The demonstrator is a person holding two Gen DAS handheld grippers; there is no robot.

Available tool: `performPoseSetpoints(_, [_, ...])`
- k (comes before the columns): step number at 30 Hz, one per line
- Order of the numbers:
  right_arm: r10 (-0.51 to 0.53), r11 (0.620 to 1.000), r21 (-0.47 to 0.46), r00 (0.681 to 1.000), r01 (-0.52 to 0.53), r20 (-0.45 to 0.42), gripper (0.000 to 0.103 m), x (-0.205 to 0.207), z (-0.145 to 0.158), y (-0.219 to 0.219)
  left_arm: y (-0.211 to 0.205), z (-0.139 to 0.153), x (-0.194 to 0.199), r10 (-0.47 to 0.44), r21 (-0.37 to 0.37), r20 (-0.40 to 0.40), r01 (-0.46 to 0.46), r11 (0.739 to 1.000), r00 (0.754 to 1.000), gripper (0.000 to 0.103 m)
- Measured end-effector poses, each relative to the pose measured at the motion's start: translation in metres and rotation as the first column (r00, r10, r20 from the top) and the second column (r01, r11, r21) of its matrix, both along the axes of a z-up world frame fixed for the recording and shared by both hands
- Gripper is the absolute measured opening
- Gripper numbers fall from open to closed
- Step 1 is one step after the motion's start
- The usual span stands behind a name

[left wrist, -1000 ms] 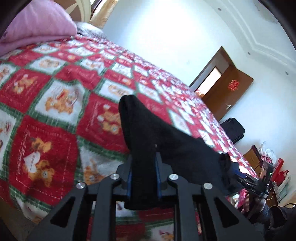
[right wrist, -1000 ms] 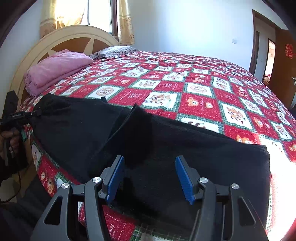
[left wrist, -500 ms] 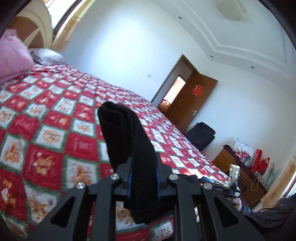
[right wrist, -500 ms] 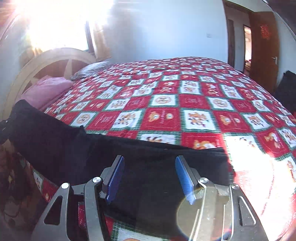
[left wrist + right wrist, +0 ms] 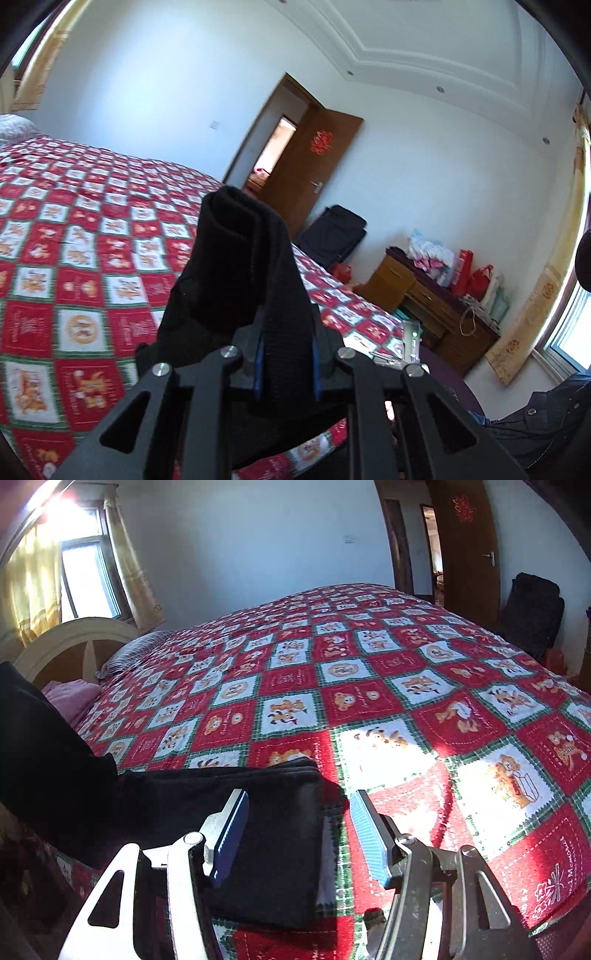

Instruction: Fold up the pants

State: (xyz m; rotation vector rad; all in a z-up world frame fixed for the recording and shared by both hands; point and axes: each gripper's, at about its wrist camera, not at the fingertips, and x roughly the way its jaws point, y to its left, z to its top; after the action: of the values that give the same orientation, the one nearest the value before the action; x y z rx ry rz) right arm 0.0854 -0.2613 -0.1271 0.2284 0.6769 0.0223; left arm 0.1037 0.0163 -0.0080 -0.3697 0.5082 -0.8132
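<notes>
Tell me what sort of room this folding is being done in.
A home bedroom, most likely: a large bed under a red teddy-bear quilt, a curved wooden headboard with a pillow, and a wooden dresser.

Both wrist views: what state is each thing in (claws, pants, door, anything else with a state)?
Left claw: shut on the pants, holding one end up off the bed.
Right claw: open, over the pants' folded end, gripping nothing.
Pants: black, partly folded, one end flat on the quilt.
Door: open.
Pink blanket: lying by the headboard.
</notes>
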Motion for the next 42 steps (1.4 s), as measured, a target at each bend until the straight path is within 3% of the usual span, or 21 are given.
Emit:
performPoseSetpoints(10, [-0.055, 0.998, 0.020, 0.998, 0.055, 0.002, 0.059, -0.005, -0.007, -0.032, -0.107, -0.016, 0.020, -0.174, 0.128, -0.084, 0.184, 0.975, 0.981, 0.019])
performPoseSetpoints(21, [-0.092, 0.990, 0.105, 0.995, 0.097, -0.047, 0.059, 0.005, -0.029, -0.050, -0.198, -0.087, 0.031, -0.215, 0.361, -0.215, 0.282, 0.889, 0.953, 0.019])
performPoseSetpoints(24, [-0.105, 0.987, 0.117, 0.993, 0.110, -0.050, 0.059, 0.006, -0.031, -0.054, -0.210, -0.095, 0.032, -0.210, 0.413, -0.202, 0.277, 0.867, 0.957, 0.022])
performPoseSetpoints(26, [-0.108, 0.987, 0.115, 0.993, 0.113, -0.045, 0.059, 0.006, -0.032, -0.054, -0.216, -0.094, 0.030, -0.212, 0.413, -0.196, 0.277, 0.868, 0.957, 0.027])
performPoseSetpoints(31, [-0.105, 0.989, 0.100, 0.994, 0.108, -0.028, 0.059, 0.003, -0.032, -0.053, -0.211, -0.074, 0.017, -0.229, 0.377, -0.111, 0.254, 0.891, 0.967, 0.052])
performPoseSetpoints(34, [-0.108, 0.987, 0.115, 0.994, 0.109, -0.016, 0.059, -0.001, -0.029, -0.055, -0.195, -0.064, 0.008, -0.194, 0.387, -0.057, 0.201, 0.900, 0.979, 0.064])
performPoseSetpoints(38, [-0.059, 0.987, 0.154, 0.997, 0.052, 0.040, 0.059, -0.011, -0.012, -0.046, -0.154, -0.070, 0.011, -0.070, 0.403, -0.041, 0.080, 0.912, 0.997, 0.072])
performPoseSetpoints(42, [0.081, 0.988, 0.130, 0.995, -0.088, 0.063, 0.059, -0.016, 0.005, -0.007, -0.106, -0.094, 0.019, 0.097, 0.434, -0.035, -0.072, 0.898, 0.995, 0.080])
